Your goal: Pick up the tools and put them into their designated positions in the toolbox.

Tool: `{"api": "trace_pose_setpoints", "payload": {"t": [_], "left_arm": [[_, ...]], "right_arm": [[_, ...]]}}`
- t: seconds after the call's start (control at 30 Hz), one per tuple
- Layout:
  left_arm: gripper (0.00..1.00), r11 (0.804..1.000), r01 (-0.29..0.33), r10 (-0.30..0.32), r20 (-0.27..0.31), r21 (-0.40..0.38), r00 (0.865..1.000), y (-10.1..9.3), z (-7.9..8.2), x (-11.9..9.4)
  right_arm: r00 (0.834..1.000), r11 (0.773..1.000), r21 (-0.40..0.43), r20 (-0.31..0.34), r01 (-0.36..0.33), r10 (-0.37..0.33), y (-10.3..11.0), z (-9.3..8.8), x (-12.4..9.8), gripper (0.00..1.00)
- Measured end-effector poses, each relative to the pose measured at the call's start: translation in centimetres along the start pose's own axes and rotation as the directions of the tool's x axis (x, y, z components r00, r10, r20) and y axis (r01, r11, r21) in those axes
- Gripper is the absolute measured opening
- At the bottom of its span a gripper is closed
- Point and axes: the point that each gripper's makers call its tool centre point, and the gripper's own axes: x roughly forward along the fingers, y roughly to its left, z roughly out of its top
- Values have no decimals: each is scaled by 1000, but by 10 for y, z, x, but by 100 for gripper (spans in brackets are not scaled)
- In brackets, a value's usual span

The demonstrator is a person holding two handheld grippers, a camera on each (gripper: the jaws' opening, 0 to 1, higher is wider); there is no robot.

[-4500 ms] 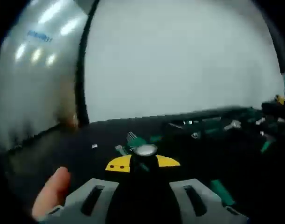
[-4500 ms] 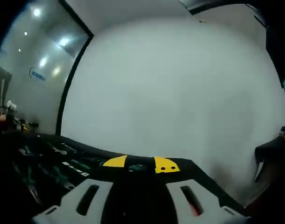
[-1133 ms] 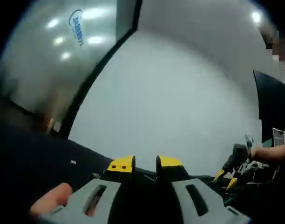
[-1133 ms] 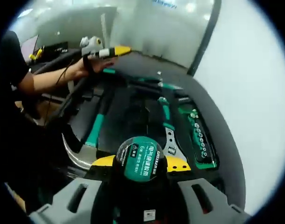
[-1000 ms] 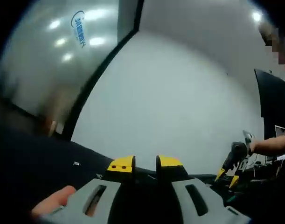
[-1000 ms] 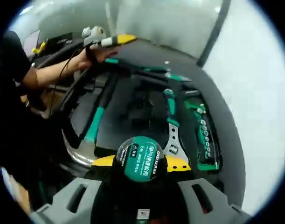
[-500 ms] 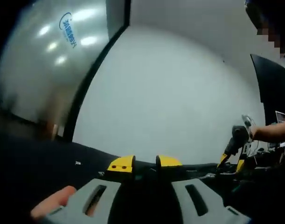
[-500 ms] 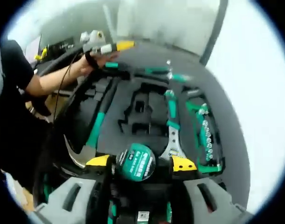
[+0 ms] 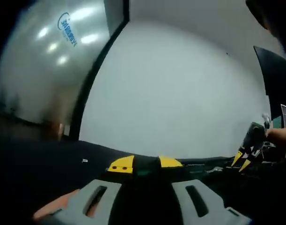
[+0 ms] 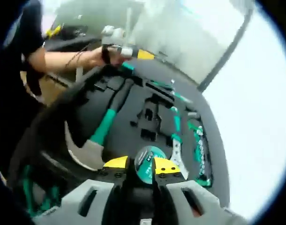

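In the right gripper view the black foam toolbox tray (image 10: 133,110) lies open below me. A round tape measure with a green label (image 10: 145,170) rests in it just beyond my right gripper (image 10: 141,165), whose yellow-tipped jaws stand close together and hold nothing. A green-handled hatchet (image 10: 101,131), an adjustable wrench (image 10: 176,151) and a socket rail (image 10: 199,151) sit in their cut-outs. My left gripper (image 10: 142,54) hovers at the tray's far edge in a hand. In the left gripper view its jaws (image 9: 145,163) are shut and empty.
A white wall (image 9: 180,93) and a glass partition with a blue logo (image 9: 49,56) stand behind the dark table. The right gripper (image 9: 243,159) shows at the right of the left gripper view. A person's arm (image 10: 63,58) reaches over the tray's far side.
My right gripper opened, let go of the tape measure into the tray, then closed and drew back. The left gripper stayed about where it was.
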Motion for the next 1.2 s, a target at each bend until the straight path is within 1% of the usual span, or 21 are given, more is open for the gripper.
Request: {"api": "trace_pose_setpoints", "payload": {"t": [0.07, 0.1, 0.2, 0.33, 0.37, 0.4, 0.43, 0.47, 0.5, 0.57, 0.63, 0.73, 0.77, 0.8, 0.87, 0.97, 1.03, 1.07, 1.13, 1.17, 1.2], "left_arm": [[15, 1000, 5, -5, 7, -17, 1000, 0, 1, -1], [15, 1000, 4, -4, 9, -19, 1000, 1, 2, 0], [15, 1000, 3, -3, -1, -17, 1000, 0, 0, 0], [15, 1000, 10, -10, -15, -5, 1000, -3, -3, 1], [15, 1000, 11, -11, -16, -4, 1000, -3, -3, 1], [15, 1000, 11, -11, -16, -4, 1000, -4, -3, 0], [15, 1000, 10, -10, -17, -7, 1000, -4, -4, 0], [15, 1000, 9, -9, -19, -9, 1000, -3, -4, 0], [15, 1000, 5, -6, -24, -8, 1000, -2, -5, 0], [15, 1000, 4, -4, -24, -6, 1000, -1, -5, 0], [15, 1000, 7, -7, -16, -6, 1000, -2, -3, 0], [15, 1000, 14, -14, -23, -7, 1000, -3, -5, 0], [15, 1000, 16, -17, -27, -8, 999, -3, -6, 1], [15, 1000, 16, -16, -32, -7, 999, -1, -6, 2], [15, 1000, 12, -12, -38, -1, 999, 0, -8, 2], [15, 1000, 15, -15, -37, -3, 999, -1, -7, 1], [15, 1000, 14, -14, -37, -4, 999, -2, -7, 1], [15, 1000, 15, -15, -39, -6, 999, -2, -8, 1], [15, 1000, 17, -17, -43, -5, 999, -4, -8, 0], [15, 1000, 18, -19, -44, -1, 999, -5, -9, 0], [15, 1000, 19, -19, -46, 3, 999, -5, -9, 0]], "right_arm": [[1000, 1000, -18, 17, -18, 19, -5, 3, 2, 17], [1000, 997, -76, -4, -10, 10, -4, 0, 1, 16], [996, 995, -101, -88, -16, 7, -4, -14, 0, 13], [999, 993, -113, -39, -32, 28, 2, -5, -1, 13], [996, 993, -81, 6, -85, 86, 13, 4, -6, 13], [994, 993, -66, 41, -95, 98, 14, 12, -11, 14], [988, 996, -54, 134, -67, 74, 10, 31, -19, 15], [979, 999, 10, 201, -41, 38, 2, 41, -23, 14], [970, 991, 131, 240, 13, -45, -13, 48, -25, 13], [964, 979, 198, 246, 57, -106, -21, 43, -21, 4], [964, 970, 210, 206, 124, -168, -31, 24, -12, 0], [968, 930, 365, 214, 45, -131, -19, 7, 7, 0], [969, 929, 368, 212, 41, -127, -17, 5, 8, 0], [953, 936, 344, 255, 68, -163, -21, 8, 8, 0], [957, 916, 394, 232, 73, -176, -23, 5, 8, 0], [953, 923, 358, 208, 137, -222, -28, -1, 9, 0], [950, 898, 427, 219, 111, -222, -26, -2, 7, 0], [950, 895, 434, 226, 101, -217, -25, -3, 6, 0], [940, 897, 428, 247, 110, -233, -23, -3, 4, 0], [931, 912, 393, 273, 122, -243, -22, 0, 4, 0], [932, 909, 397, 267, 126, -246, -20, -1, 5, 0]]}}
